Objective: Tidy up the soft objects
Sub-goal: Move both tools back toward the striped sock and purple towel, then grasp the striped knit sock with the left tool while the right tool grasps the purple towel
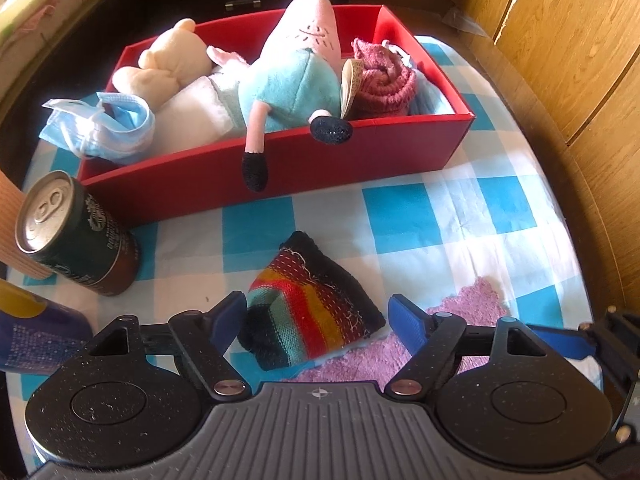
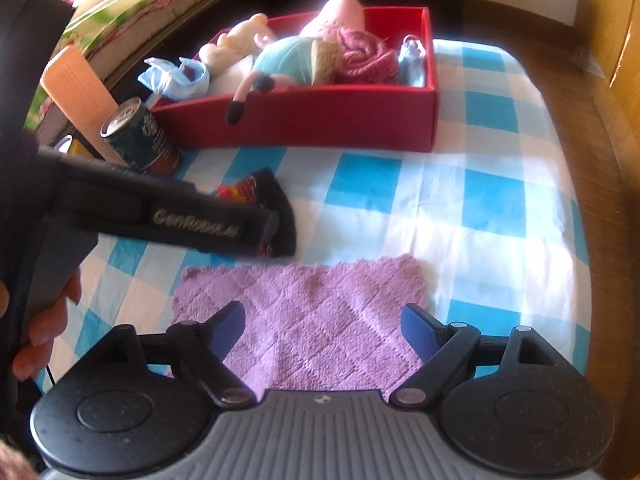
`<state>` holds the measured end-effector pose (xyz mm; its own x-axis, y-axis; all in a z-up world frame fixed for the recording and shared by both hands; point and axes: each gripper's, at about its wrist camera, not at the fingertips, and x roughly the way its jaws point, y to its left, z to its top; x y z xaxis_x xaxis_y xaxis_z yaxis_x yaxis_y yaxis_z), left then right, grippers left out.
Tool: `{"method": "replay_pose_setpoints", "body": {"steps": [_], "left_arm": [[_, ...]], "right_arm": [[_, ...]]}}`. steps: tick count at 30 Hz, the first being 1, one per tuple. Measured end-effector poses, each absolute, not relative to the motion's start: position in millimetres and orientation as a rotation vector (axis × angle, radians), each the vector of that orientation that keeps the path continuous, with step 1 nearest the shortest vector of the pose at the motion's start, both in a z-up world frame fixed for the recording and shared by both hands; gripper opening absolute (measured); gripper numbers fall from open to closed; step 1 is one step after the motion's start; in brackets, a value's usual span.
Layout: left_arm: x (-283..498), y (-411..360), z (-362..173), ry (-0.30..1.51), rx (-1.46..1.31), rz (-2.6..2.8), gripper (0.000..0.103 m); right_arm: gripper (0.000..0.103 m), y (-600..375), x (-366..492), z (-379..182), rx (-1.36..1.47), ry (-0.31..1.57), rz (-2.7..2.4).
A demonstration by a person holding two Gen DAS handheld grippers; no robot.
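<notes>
Left gripper (image 1: 316,316) spreading wide around rainbow-striped knitted pouch (image 1: 310,304) lying on blue-and-white checked cloth (image 1: 460,216), well short of red cardboard box (image 1: 360,152) at 12 o'clock. Pouch long axis running 11 to 5 o'clock, dark cuff pointing toward the box.

Right gripper (image 2: 322,330) hanging wide, empty, over purple waffle-knit cloth (image 2: 304,304).

Risk: fingers closing could snag purple cloth corner (image 1: 472,304) alongside; limp knit could slip out.

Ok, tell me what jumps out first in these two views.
A red box at the far end of the checked cloth, stuffed with plush toys. Nearer, a rainbow-striped knit piece lies between the open left tongs, and a purple cloth lies under the open right tongs.
</notes>
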<state>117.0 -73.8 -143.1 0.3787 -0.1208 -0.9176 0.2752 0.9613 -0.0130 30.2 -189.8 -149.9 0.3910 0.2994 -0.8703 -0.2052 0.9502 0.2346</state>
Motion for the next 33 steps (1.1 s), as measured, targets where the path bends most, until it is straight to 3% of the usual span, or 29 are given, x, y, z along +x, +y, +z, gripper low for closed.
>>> {"method": "replay_pose_setpoints", "body": {"steps": [9,17,25,30,33], "left_arm": [[127.1,-81.9,-164.3,1.185,0.196,-0.25,0.078],[131.7,-81.3,-180.0,1.206,0.187,-0.255,0.08],[127.8,-83.9,-183.0,1.194,0.208,-0.265,0.082],[124.4,-86.0,-180.5,1.208,0.213,-0.28,0.072],[120.8,-83.6,-177.1,1.214,0.219,-0.286,0.06]], "right_arm": [[0.07,-172.1,29.2,-178.4,0.027,1.178,0.338],[0.084,-155.3,20.6,-186.2,-0.087,1.15,0.356],[0.085,-145.9,11.4,-190.2,-0.174,1.116,0.358],[0.084,-149.3,12.9,-189.8,-0.185,1.118,0.376],[0.079,-152.9,13.6,-188.3,-0.193,1.12,0.385]]}}
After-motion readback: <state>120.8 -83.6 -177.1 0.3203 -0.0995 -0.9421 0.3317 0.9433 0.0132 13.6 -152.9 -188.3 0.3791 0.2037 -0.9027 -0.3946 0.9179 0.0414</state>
